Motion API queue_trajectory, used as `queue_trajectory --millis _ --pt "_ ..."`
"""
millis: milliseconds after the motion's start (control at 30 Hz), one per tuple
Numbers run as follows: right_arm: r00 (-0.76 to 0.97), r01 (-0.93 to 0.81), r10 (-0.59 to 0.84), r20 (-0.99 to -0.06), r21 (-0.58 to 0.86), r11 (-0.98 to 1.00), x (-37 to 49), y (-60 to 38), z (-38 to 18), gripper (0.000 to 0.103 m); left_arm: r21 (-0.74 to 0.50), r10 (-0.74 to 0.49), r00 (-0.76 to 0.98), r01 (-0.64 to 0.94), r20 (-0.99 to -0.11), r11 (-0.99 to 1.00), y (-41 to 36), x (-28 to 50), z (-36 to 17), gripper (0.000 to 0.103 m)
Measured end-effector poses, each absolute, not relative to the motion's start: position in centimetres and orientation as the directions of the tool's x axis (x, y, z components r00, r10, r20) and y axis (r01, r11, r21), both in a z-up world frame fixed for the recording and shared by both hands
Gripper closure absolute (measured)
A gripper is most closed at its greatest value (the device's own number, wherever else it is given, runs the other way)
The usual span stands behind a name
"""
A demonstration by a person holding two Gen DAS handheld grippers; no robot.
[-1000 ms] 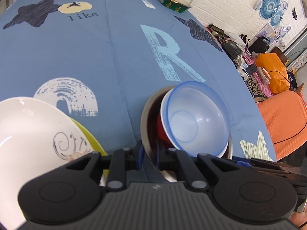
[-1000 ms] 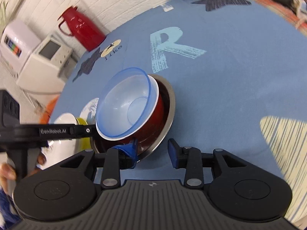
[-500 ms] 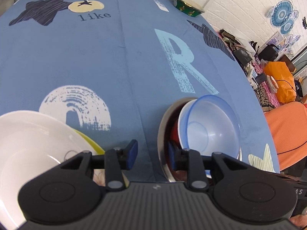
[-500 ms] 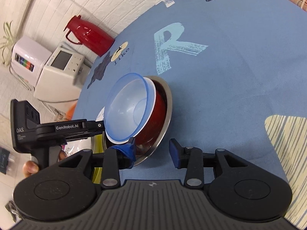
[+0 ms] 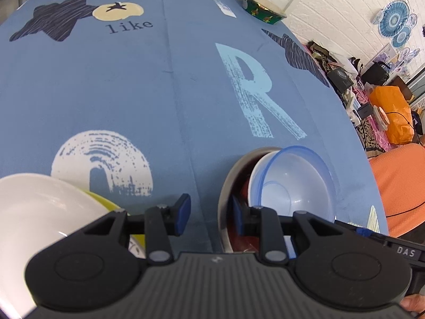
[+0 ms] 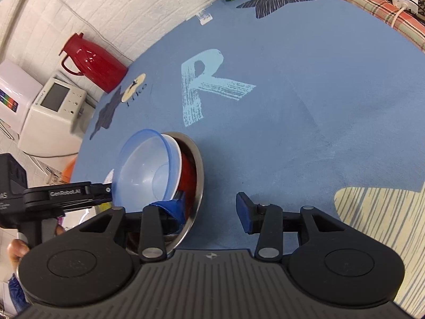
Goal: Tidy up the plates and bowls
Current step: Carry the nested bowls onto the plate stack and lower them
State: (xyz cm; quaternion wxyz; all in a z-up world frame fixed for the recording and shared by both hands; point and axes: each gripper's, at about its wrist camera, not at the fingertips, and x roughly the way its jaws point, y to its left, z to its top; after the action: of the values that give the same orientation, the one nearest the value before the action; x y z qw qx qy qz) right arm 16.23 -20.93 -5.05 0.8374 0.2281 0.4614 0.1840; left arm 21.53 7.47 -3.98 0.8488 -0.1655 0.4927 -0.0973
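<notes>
Bowls sit nested lower center: blue bowl (image 5: 294, 183) tilted inside the red bowl (image 6: 187, 175), in the steel bowl (image 6: 199, 164). Left gripper (image 5: 208, 215) and right gripper (image 6: 212, 207) gape, straddling the steel rim. Nudging could tip the blue bowl out.

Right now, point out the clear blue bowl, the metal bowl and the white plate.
clear blue bowl (image 5: 294, 183): left wrist view, on its inner wall.
metal bowl (image 6: 199, 167): right wrist view, on its right rim.
white plate (image 5: 39, 207): left wrist view, on its inner surface.
</notes>
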Motion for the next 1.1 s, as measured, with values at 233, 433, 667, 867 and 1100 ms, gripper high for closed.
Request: queue_trajectory --millis 233,433,667,867,1100 --pt "0.518 -0.079 0.502 -0.693 0.545 0.834 16.5 -20.9 -5.6 0.073 -0.329 -0.324 0.504 0.083 -0.800 0.941 6.8 21.3 -3.7 0.087" --pt "0.553 -0.287 0.365 -0.750 0.240 0.927 15.9 -17.1 -3.5 0.077 -0.284 -0.310 0.519 0.131 -0.797 0.950 5.7 20.8 -3.4 0.100" --pt "0.508 -0.423 0.359 -0.783 0.136 0.896 17.0 -16.0 -3.2 0.091 -0.300 -0.323 0.512 0.130 -0.796 0.945 5.9 20.8 -3.5 0.103" --pt "0.504 -0.369 0.375 -0.778 0.198 0.908 16.9 -16.2 -3.4 0.091 -0.285 -0.317 0.533 0.144 -0.784 0.948 5.6 20.5 -3.3 0.103" --pt "0.455 -0.358 0.434 -0.778 0.286 0.889 16.9 -15.8 -3.6 0.091 -0.287 -0.313 0.547 0.135 -0.776 0.948 6.3 20.6 -2.7 0.103"
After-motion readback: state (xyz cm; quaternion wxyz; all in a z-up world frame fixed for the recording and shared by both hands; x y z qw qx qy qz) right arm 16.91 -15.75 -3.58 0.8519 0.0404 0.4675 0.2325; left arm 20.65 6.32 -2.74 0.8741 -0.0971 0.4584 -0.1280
